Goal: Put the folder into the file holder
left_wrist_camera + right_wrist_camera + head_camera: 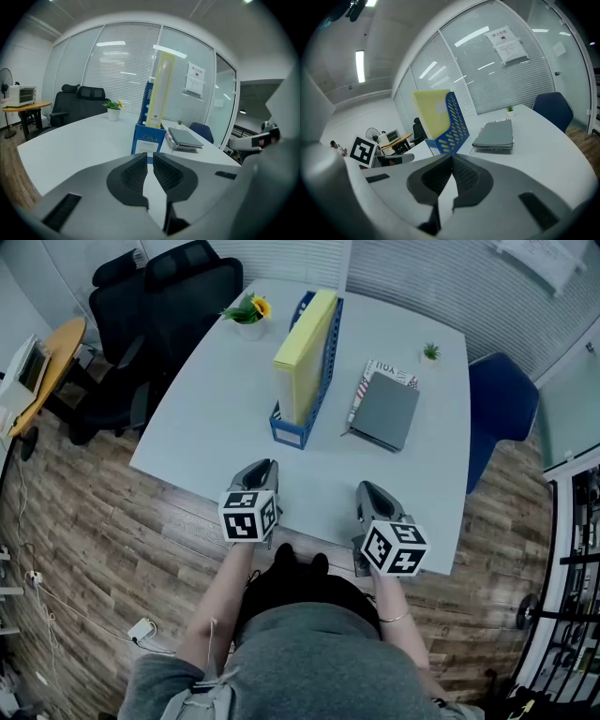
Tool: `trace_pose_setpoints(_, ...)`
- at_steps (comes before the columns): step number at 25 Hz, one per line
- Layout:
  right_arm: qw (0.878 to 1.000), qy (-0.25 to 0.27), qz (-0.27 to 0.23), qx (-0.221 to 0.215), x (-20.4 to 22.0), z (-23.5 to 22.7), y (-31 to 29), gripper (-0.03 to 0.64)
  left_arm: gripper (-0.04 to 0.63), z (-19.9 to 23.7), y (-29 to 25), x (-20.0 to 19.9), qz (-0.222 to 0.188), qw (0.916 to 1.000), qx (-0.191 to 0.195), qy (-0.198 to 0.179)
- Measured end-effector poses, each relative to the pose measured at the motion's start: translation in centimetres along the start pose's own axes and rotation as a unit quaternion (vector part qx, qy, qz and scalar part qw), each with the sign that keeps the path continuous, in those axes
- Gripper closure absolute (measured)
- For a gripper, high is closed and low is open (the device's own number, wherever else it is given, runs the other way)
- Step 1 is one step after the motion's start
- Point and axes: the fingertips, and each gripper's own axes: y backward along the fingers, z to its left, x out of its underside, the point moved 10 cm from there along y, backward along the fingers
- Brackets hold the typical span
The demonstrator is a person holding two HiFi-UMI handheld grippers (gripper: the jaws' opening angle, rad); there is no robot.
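In the head view, the folder [305,352] is seen stood on edge inside the blue holder [289,431] on the table [197,409], its long axis pointed away from the person, while the left gripper [258,470] and right gripper [367,489] are kept closed on nothing.

Print on the wall notice [194,78] illegibly small (likewise the label [146,148] on the file holder [150,132])

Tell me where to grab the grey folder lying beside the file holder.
Probably its near edge, coming in low from the front with the right gripper: the grey folder lies flat on a book, so that edge sits lifted off the table.
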Motion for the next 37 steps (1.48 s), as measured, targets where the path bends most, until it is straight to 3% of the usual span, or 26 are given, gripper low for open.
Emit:
trace_pose_setpoints(8,1.000,0.009,0.002,-0.009,0.2,-0.2,0.6,0.612,0.551,-0.2,1.7,0.6,0.000,1.0000,0.004,-0.006)
trace_pose_setpoints(37,0.999,0.037,0.015,-0.024,0.5,0.7,-0.5,0.614,0.551,0.8,3.0,0.6,-0.014,0.9995,0.000,0.028)
